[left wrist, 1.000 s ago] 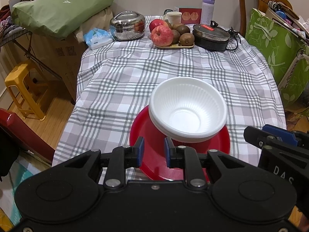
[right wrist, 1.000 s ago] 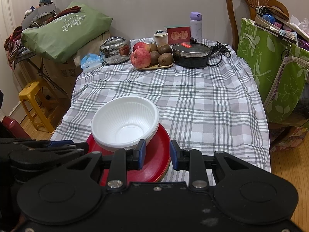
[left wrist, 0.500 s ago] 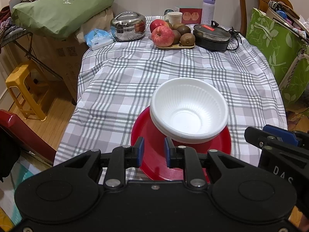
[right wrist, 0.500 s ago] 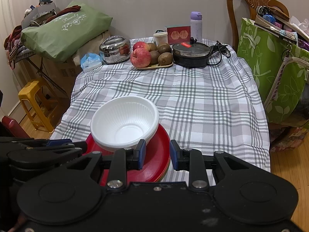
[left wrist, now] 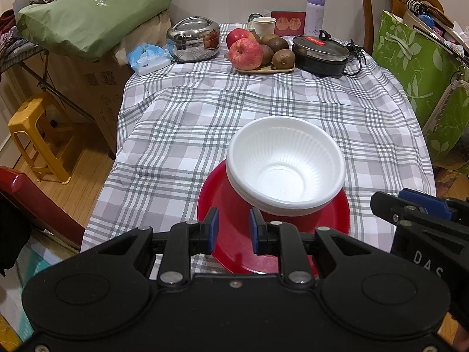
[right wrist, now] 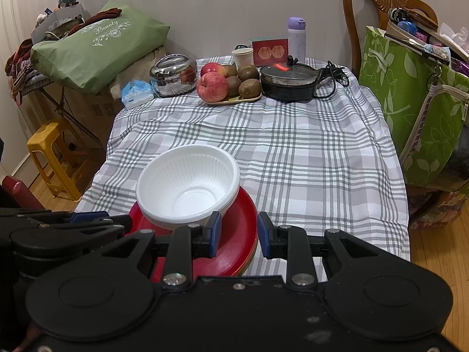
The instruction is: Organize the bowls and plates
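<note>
The left gripper (left wrist: 231, 230) and the right gripper (right wrist: 236, 231) both hang low over the near edge of the table, each with its blue-padded jaws parted by a narrow gap and nothing between them; they seem held back here because the stack in front of them looks finished. The checked tablecloth (left wrist: 263, 108) covers the whole table and is bare through its middle, which leaves room for the dishes at the front. There the red plates (right wrist: 237, 243) lie stacked close to the near edge, a thin greenish rim showing under the right side in the right wrist view, so more than one plate is probably piled. On them sit the nested white bowls (left wrist: 284, 164), shifted toward the far left of the plates rather than centred, and a second rim shows beneath the top one. Stacking bowls on plates keeps the set compact. The fruit tray (right wrist: 231, 88) and black cooker (right wrist: 288, 80) stand well apart at the far end.
</note>
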Demonstrator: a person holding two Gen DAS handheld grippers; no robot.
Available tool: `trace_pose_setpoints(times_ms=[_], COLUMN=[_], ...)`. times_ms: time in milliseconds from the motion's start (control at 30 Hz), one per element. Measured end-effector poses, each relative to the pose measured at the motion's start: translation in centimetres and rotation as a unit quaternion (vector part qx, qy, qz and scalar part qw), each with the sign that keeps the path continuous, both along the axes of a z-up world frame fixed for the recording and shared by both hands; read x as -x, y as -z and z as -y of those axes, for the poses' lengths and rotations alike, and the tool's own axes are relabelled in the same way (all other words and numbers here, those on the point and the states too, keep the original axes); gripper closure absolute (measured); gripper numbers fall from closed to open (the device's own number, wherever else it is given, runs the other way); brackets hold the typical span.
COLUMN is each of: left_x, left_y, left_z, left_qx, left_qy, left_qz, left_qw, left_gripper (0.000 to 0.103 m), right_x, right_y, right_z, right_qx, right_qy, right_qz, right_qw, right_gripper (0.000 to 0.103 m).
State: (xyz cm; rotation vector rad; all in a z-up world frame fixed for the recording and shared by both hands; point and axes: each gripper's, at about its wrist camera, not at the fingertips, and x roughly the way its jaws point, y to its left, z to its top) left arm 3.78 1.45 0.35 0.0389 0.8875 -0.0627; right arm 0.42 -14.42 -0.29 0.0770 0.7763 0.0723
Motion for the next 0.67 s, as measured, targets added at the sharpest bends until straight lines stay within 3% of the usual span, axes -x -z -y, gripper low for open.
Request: trace_pose_setpoints(times_ms=[667], left_x=[0.18], left_y=[-0.03], left_z=[0.04], left_qx=[0.000], left_qy=[0.000], left_qz=[0.002], left_qw=[1.0000], left_gripper=[0.075], right_x=[0.27], right_y=[0.27], right_z=[-0.04], right_qx=[0.001], right_qy=[0.003], right_qz=[-0.001], right_qw=[1.000], right_gripper=[0.074])
